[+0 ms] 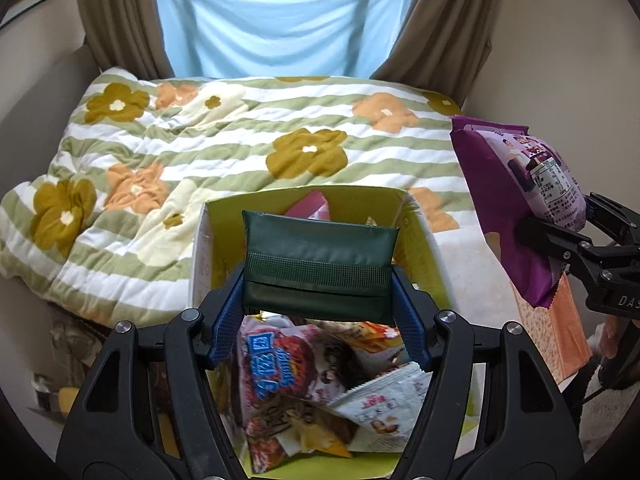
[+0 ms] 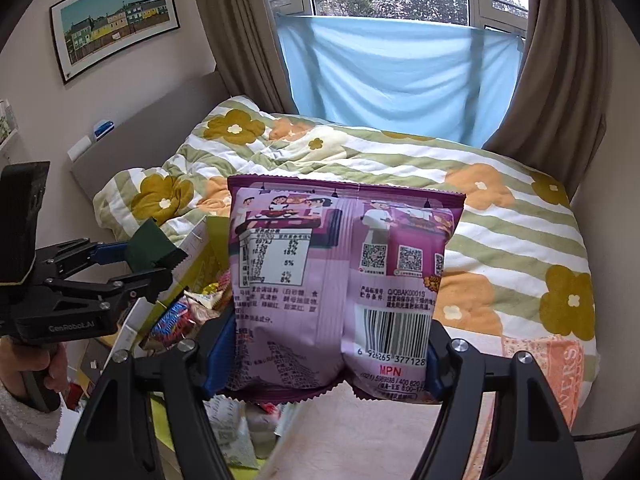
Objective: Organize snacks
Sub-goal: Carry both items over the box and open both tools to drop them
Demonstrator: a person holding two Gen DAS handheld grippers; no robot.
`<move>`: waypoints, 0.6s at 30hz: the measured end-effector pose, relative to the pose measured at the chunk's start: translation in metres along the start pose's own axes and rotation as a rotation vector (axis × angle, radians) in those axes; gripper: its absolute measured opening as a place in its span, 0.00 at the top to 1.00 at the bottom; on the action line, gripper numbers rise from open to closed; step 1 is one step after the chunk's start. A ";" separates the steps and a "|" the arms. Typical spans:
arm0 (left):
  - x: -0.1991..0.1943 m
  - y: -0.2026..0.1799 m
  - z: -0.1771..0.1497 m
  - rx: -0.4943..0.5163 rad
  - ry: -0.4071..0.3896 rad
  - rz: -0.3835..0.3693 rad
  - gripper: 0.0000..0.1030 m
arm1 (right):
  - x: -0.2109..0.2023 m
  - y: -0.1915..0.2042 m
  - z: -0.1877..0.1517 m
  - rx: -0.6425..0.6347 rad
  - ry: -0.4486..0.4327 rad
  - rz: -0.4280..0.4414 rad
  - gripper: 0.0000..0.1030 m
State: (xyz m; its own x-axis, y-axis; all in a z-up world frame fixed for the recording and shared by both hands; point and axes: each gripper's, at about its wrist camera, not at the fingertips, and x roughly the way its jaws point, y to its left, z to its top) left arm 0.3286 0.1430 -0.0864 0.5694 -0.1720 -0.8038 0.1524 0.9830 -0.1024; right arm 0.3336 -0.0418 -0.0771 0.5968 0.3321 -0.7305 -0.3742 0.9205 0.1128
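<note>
— Where do the snacks stand?

— Two are lifted: a flat dark-green foil pouch (image 1: 320, 264) is clamped across its width by the left gripper (image 1: 320, 292), above the yellow-green cardboard box (image 1: 424, 240). A puffy purple plastic snack bag (image 2: 340, 292) is pinched at its lower end by the right gripper (image 2: 332, 356), over the floral striped quilt (image 2: 500, 220) on the bed.

— And the rest?

— Unsorted, I'd say — a jumble of packets (image 1: 304, 380) lies in the box. Neither held pack has been set down anywhere, so most of the organizing looks undone.
</note>
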 end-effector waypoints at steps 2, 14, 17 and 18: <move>0.014 0.015 0.004 0.023 0.036 -0.013 0.38 | 0.006 0.009 0.006 0.017 0.000 -0.011 0.33; 0.064 0.044 0.007 0.041 0.152 -0.074 0.12 | 0.045 0.026 0.029 0.079 0.066 0.045 0.33; 0.062 0.045 0.007 0.042 0.136 -0.062 0.00 | 0.053 0.025 0.031 0.099 0.075 0.077 0.33; 0.061 0.044 0.007 0.049 0.139 -0.059 0.00 | 0.055 0.024 0.031 0.110 0.080 0.089 0.32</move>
State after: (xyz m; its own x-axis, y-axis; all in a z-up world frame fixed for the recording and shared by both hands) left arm 0.3757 0.1757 -0.1361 0.4416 -0.2155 -0.8709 0.2232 0.9666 -0.1260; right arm 0.3796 0.0048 -0.0939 0.5052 0.3996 -0.7649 -0.3402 0.9068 0.2491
